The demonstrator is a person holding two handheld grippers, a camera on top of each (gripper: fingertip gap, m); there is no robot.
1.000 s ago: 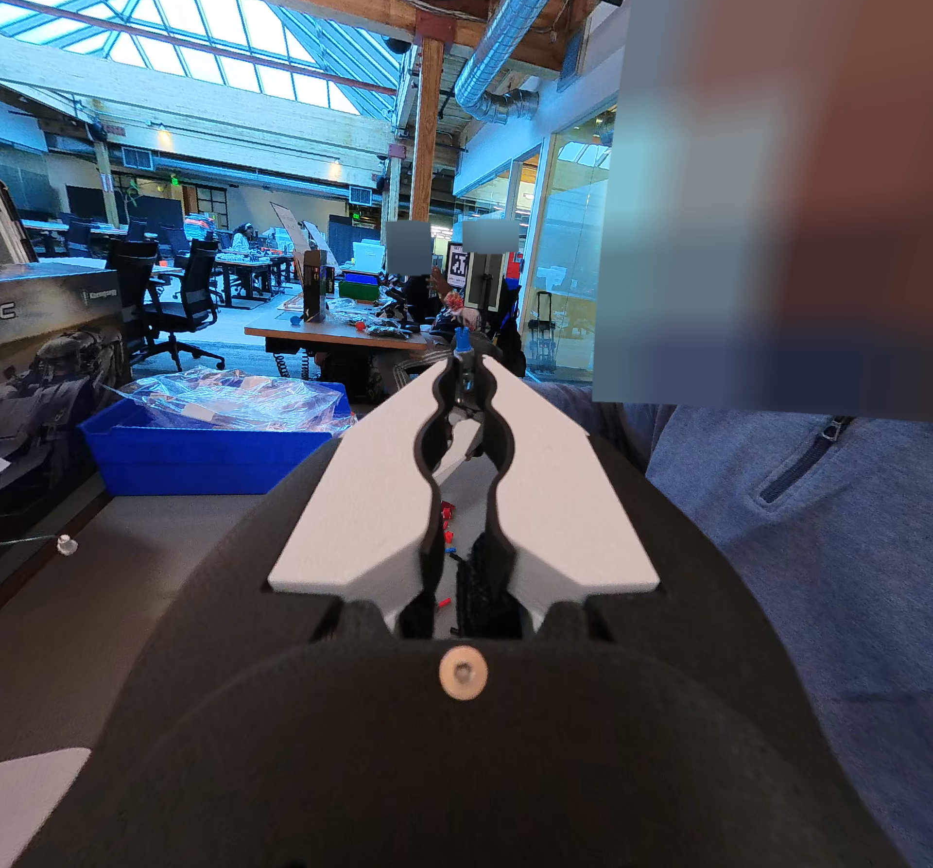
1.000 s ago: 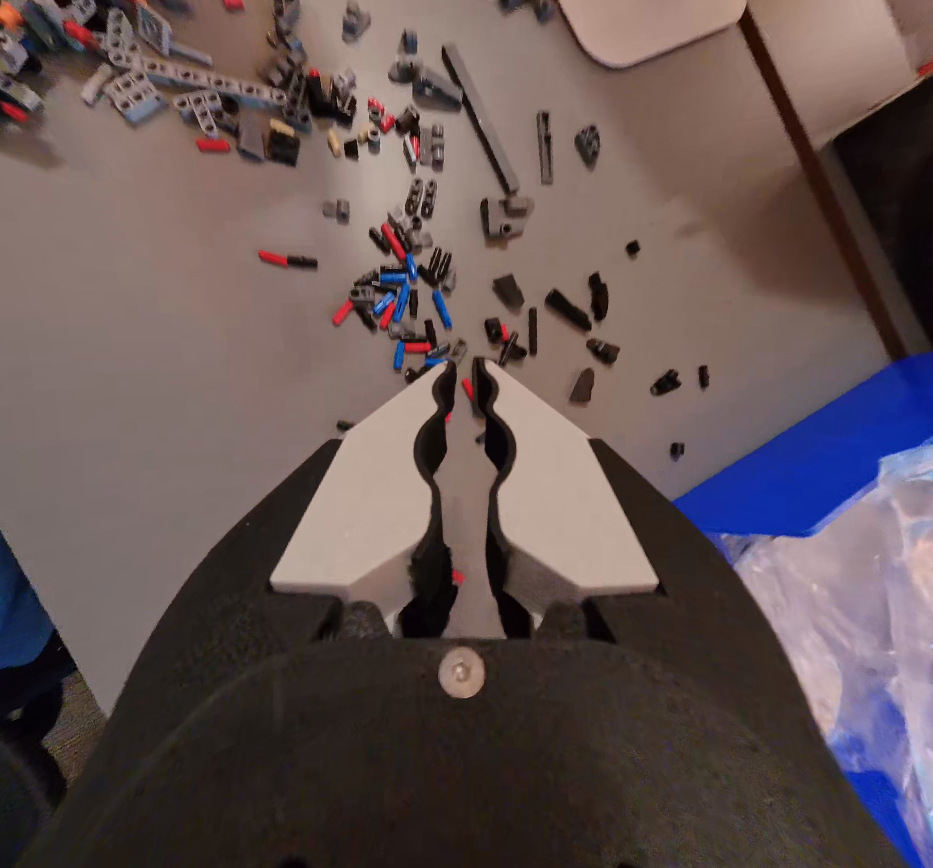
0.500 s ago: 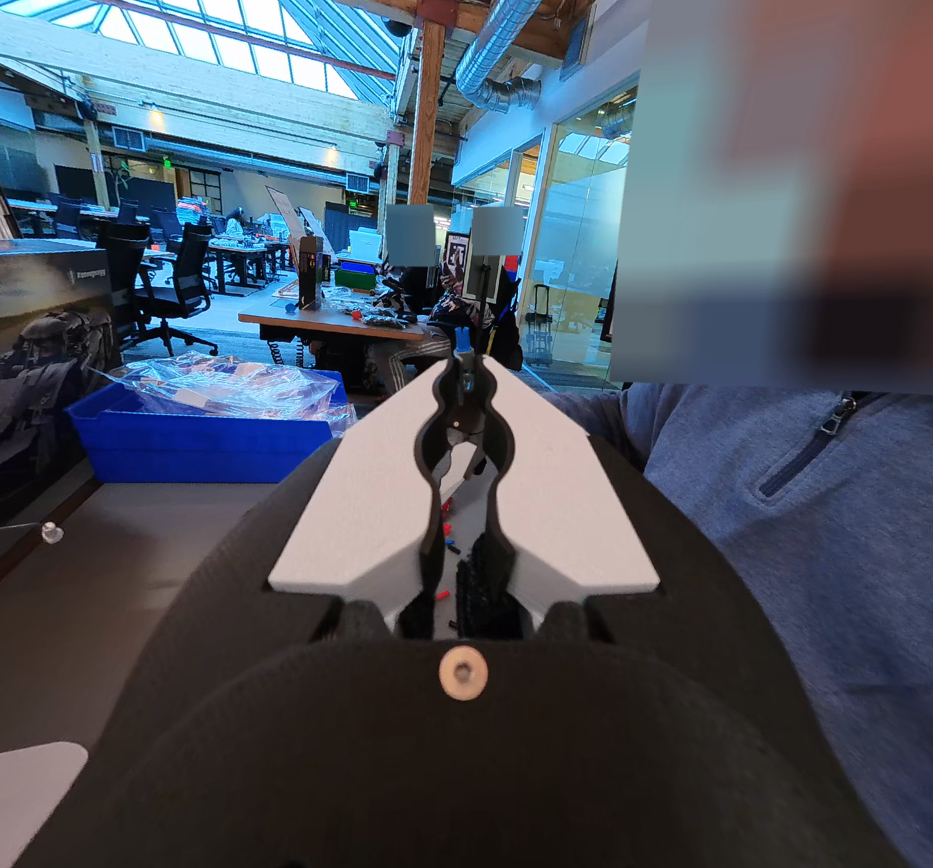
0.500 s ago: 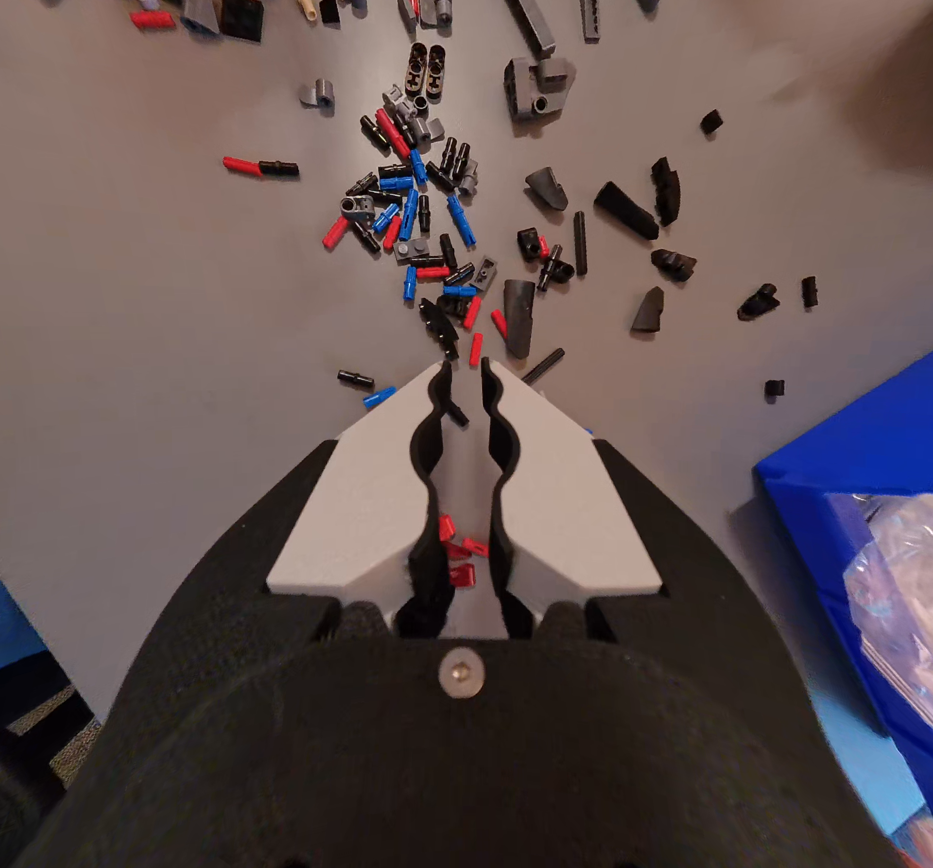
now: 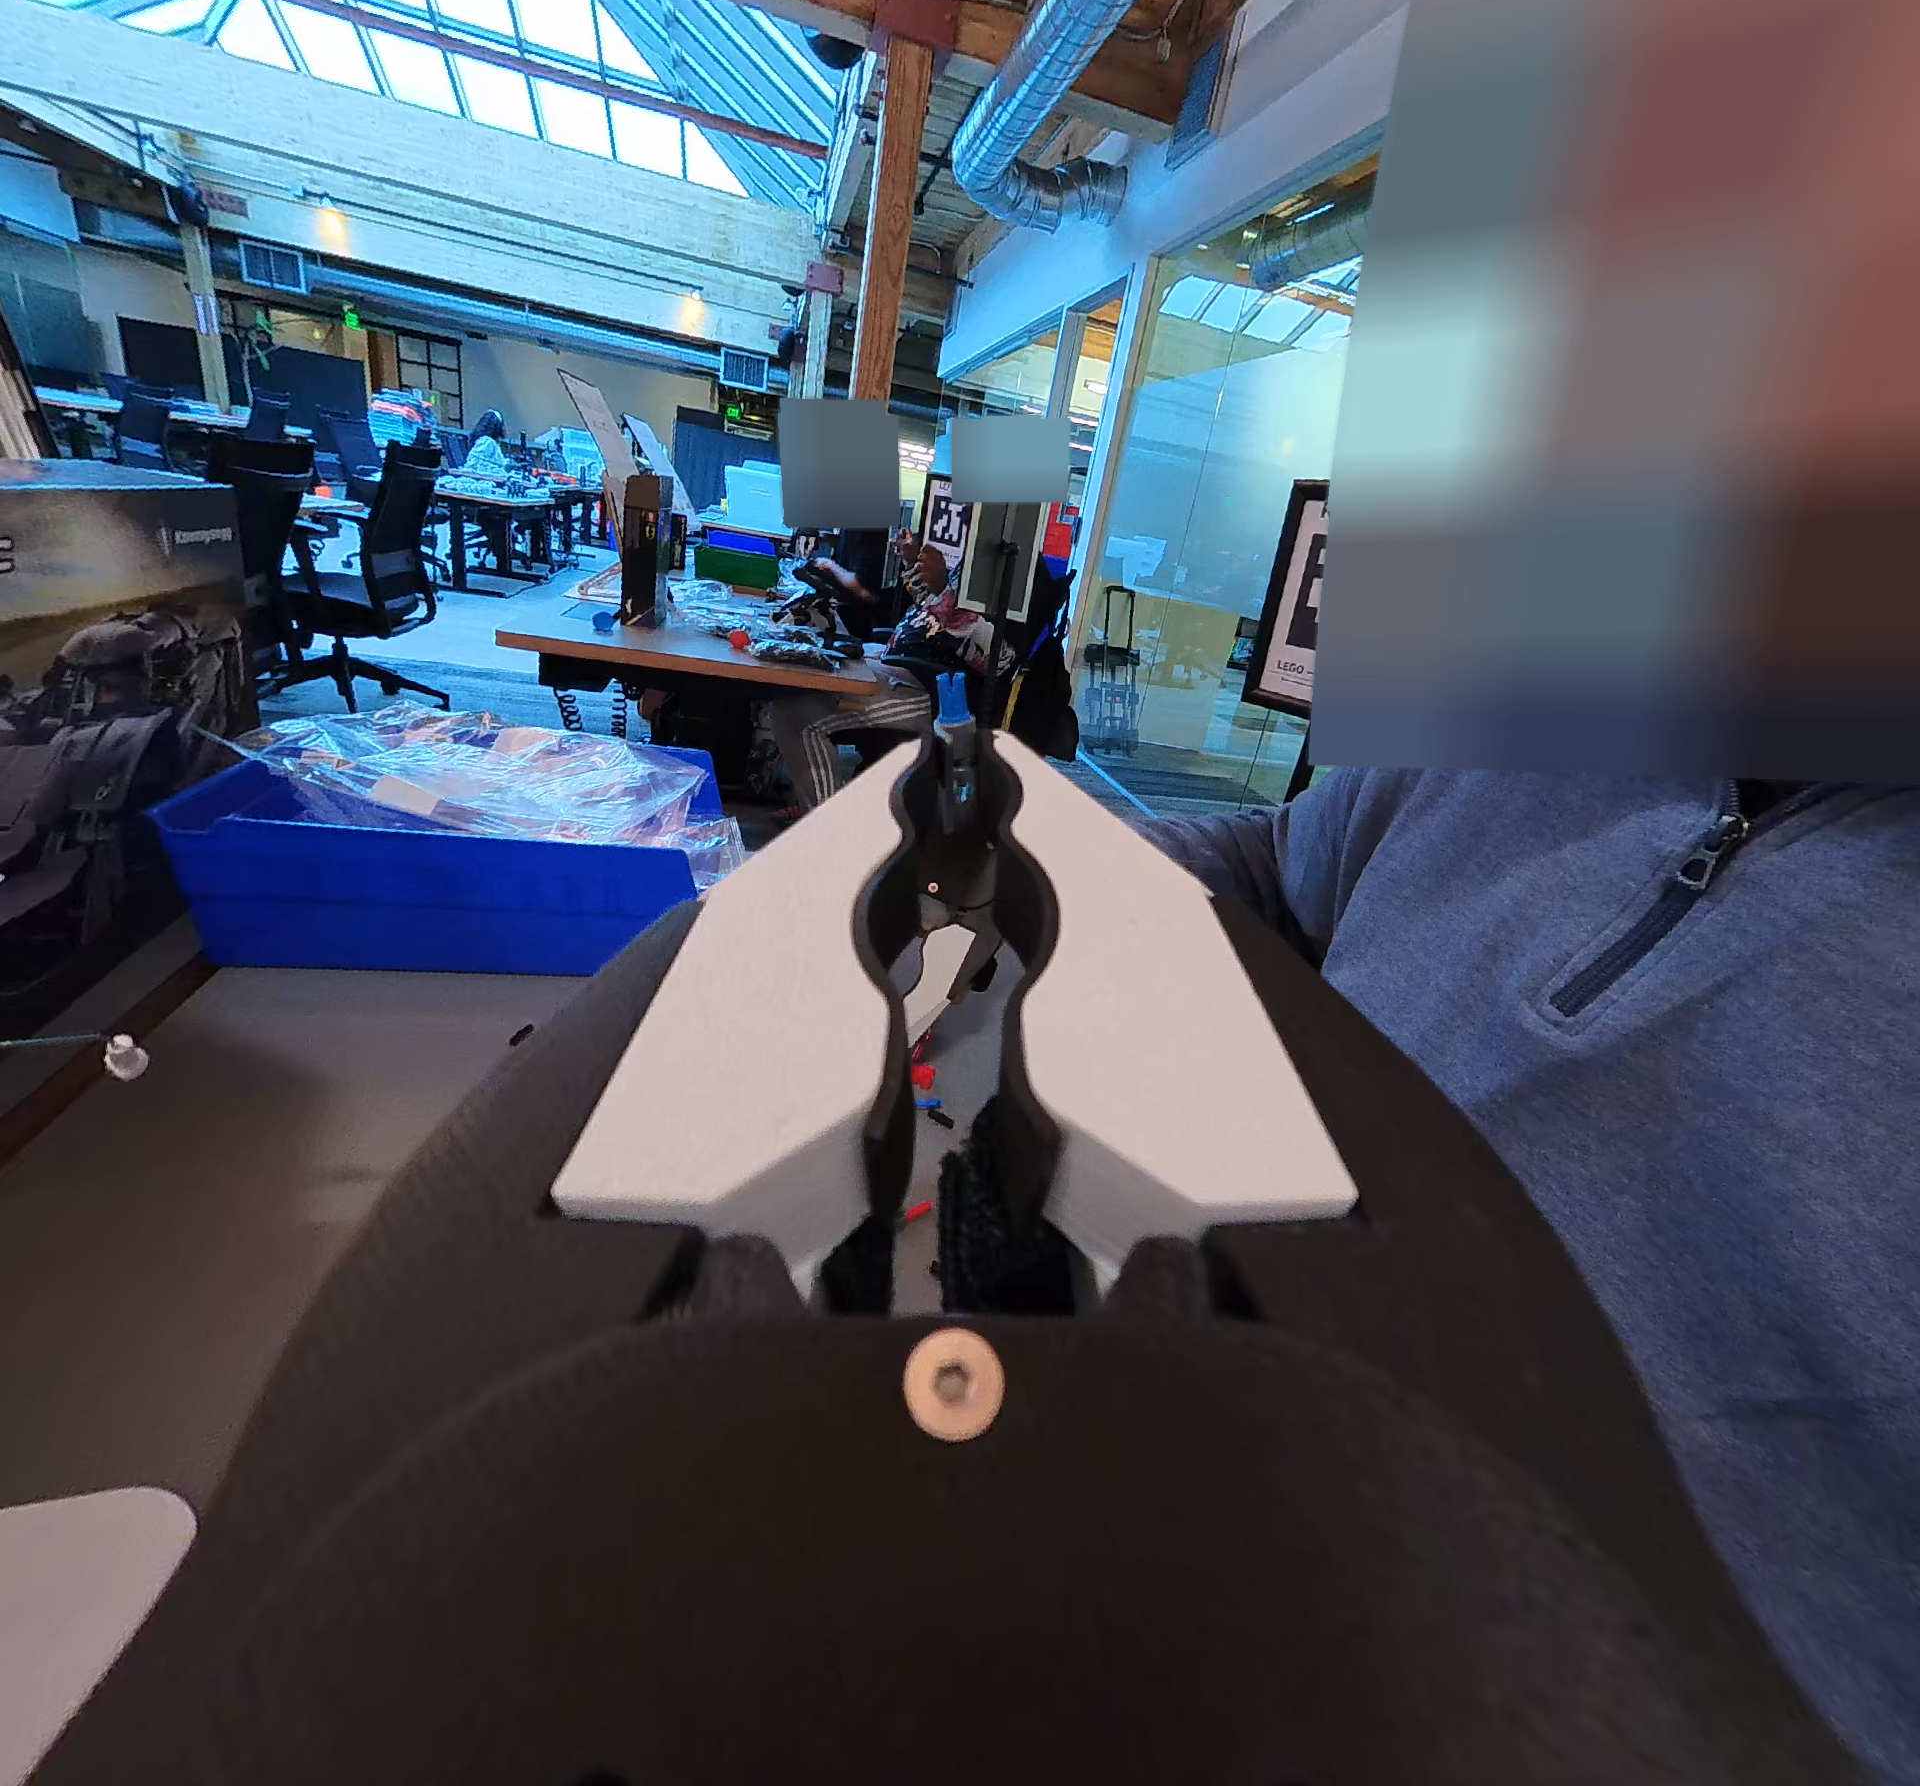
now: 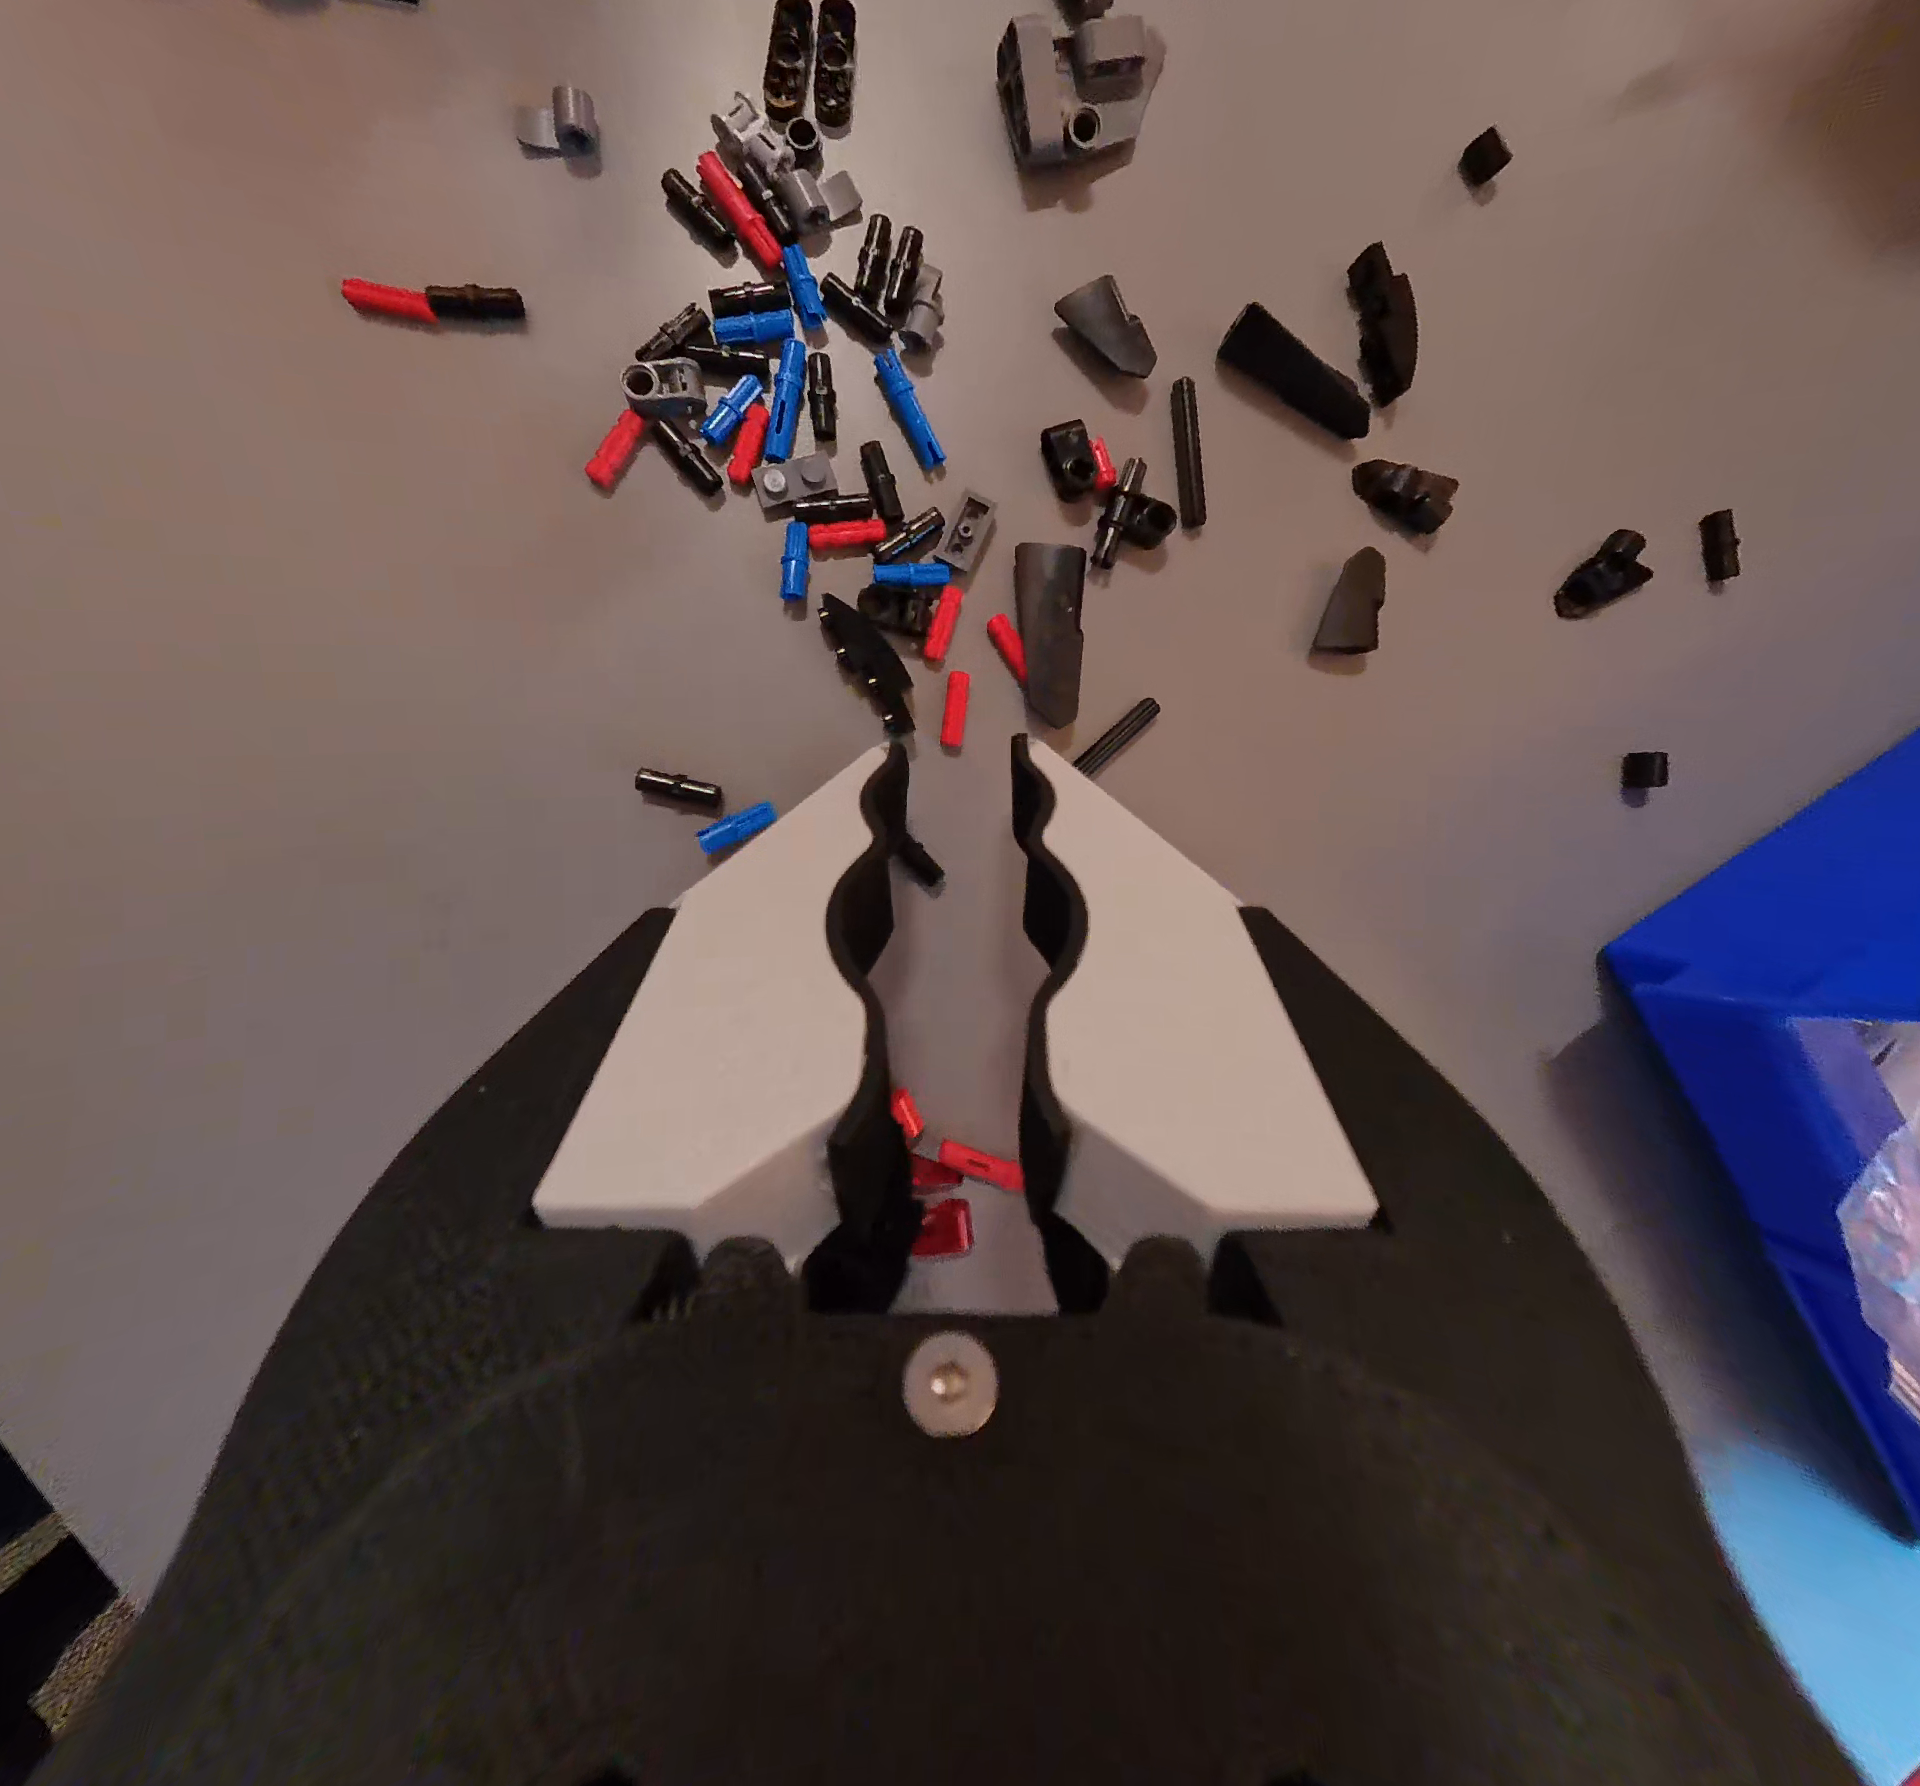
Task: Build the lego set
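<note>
My left gripper is shut on a small black lego piece with a blue pin sticking out past the fingertips. It is raised above the table and tilted up toward the room. My right gripper is open and empty. It points down at the grey table, just short of a scatter of small pins. A red pin lies right in front of its tips. Blue pins and black pins lie around. Several red pieces show between the fingers near their base.
A blue bin with clear plastic bags stands at the right; it also shows in the left wrist view. Larger grey and black parts lie farther out. A person in a blue sweater is close on the right. A printed box stands at the left.
My right gripper has dropped closer to the pin scatter and its jaws have opened wider. My left gripper has kept its hold on the piece and tilted slightly.
</note>
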